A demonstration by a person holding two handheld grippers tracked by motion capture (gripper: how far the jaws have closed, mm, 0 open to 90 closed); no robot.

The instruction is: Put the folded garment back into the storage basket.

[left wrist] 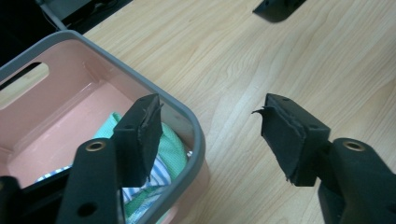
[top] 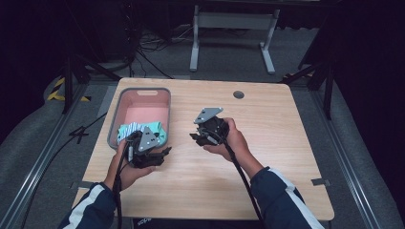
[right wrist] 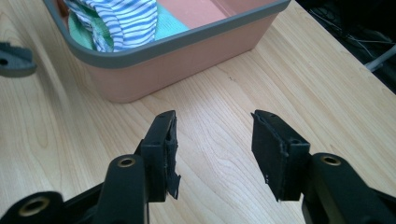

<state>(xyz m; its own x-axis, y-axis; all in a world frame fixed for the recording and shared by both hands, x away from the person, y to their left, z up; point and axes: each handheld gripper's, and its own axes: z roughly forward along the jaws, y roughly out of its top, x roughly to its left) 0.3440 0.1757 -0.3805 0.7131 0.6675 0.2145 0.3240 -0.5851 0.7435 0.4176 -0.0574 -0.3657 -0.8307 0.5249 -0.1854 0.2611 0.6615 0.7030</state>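
A pink bin with a grey rim stands on the left half of the wooden table. At its near end lie folded cloths, one blue-and-white striped, one mint green. My left gripper hovers open just off the bin's near right corner, nothing between its jaws. In the left gripper view the gripper straddles the bin's corner rim, with the cloths below the left jaw. My right gripper is open and empty over bare wood, facing the bin. Its own view shows the gripper, the bin wall and the striped cloth.
The far end of the bin shows bare pink floor. A round cable hole sits near the table's back edge. Bare wood stretches right of and in front of both grippers. Beyond the table are a white stand's legs and cables on the floor.
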